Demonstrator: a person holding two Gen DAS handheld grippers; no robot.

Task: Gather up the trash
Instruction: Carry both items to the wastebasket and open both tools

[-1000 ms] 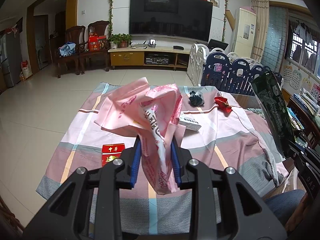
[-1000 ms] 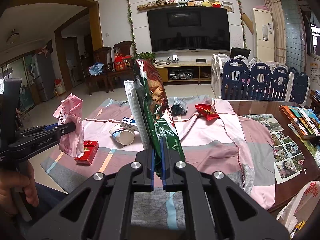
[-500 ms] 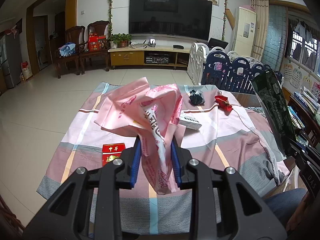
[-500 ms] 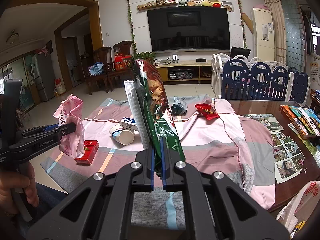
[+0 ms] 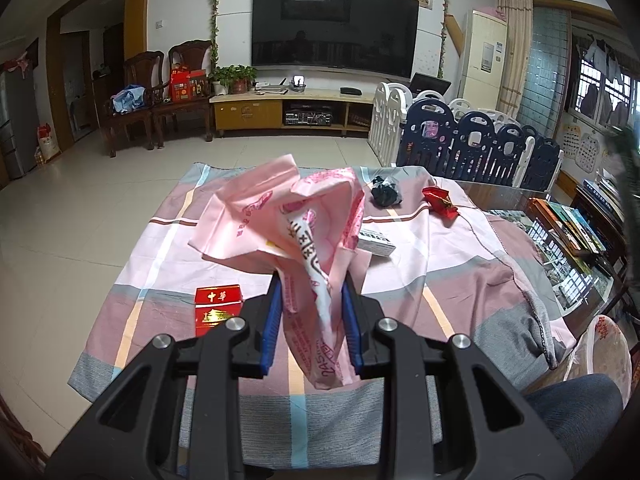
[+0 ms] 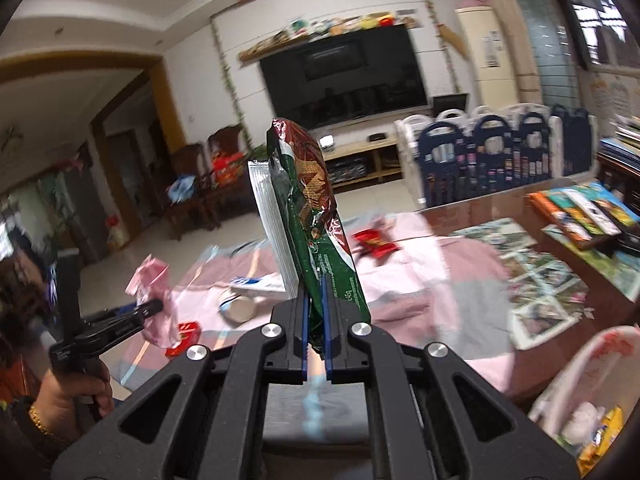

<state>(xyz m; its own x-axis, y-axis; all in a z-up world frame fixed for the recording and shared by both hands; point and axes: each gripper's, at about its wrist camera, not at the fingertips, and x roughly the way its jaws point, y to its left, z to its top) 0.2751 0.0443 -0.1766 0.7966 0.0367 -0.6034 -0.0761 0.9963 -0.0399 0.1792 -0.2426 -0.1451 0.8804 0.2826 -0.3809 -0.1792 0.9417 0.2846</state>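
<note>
My left gripper [image 5: 311, 320] is shut on a crumpled pink plastic wrapper [image 5: 288, 224] and holds it above the checked cloth [image 5: 460, 288]. My right gripper [image 6: 316, 312] is shut on a green and brown snack bag [image 6: 316, 216], held upright above the cloth. The left gripper with the pink wrapper [image 6: 154, 292] shows at the left of the right wrist view. On the cloth lie a red cigarette pack [image 5: 218, 309], a small white box [image 5: 374, 242], a dark crumpled scrap [image 5: 386, 192], a red wrapper [image 5: 440, 200] and a paper cup [image 6: 238, 307].
A pink-white plastic bag with trash in it [image 6: 580, 396] hangs at the table's lower right edge. Photos [image 6: 536, 280] and books [image 6: 580, 216] lie on the bare wooden table to the right. A blue and white playpen fence [image 5: 464, 140] stands behind the table.
My right gripper has swung and tilted to the right with the snack bag, blurring its view; the trash bag now shows larger at lower right. The left gripper has barely moved.
</note>
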